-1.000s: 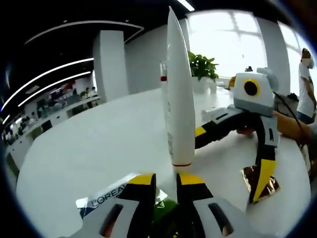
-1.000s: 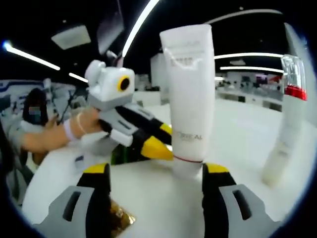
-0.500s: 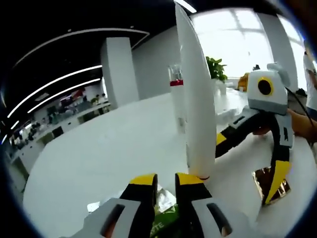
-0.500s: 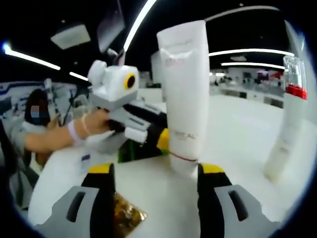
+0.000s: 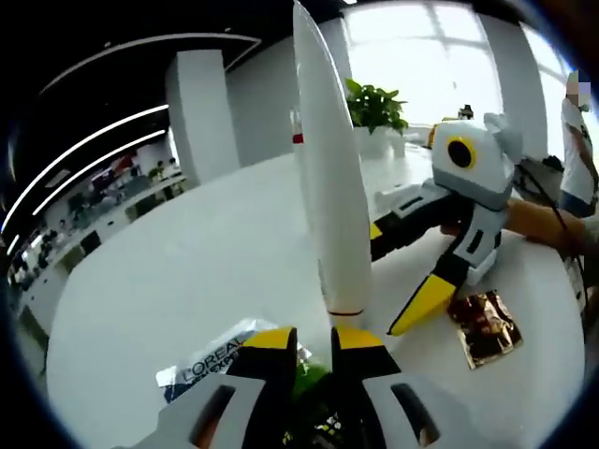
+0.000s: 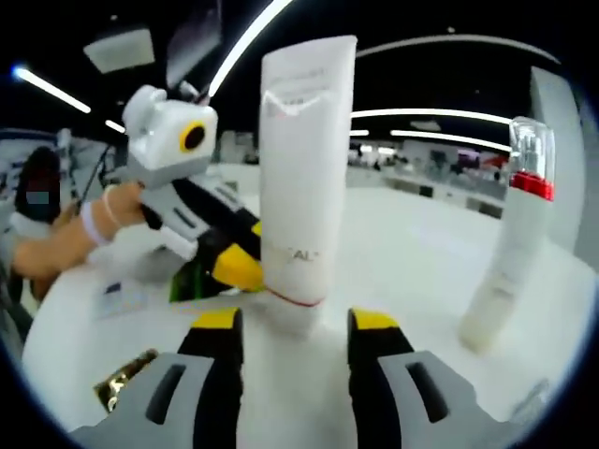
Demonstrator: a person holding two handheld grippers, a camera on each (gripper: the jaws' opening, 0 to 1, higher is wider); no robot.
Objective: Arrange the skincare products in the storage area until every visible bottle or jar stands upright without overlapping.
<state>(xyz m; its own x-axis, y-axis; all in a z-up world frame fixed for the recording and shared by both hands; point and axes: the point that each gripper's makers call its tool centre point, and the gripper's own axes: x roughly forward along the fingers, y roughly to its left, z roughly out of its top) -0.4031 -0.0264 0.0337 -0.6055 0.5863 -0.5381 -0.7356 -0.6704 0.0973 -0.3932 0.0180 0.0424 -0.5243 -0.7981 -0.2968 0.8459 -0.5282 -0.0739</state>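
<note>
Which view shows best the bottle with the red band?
The right gripper view: the bottle with the red band stands fully visible on the white table, clear cap included. In the left gripper view, the white tube hides nearly all of it.

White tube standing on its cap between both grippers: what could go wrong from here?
1. The white tube is tall on a small cap; the right gripper, open around its base, may tip it.
2. The left gripper, shut on a green sachet, sits beside the tube and could nudge it.
3. A fall could hit the pump bottle.
</note>
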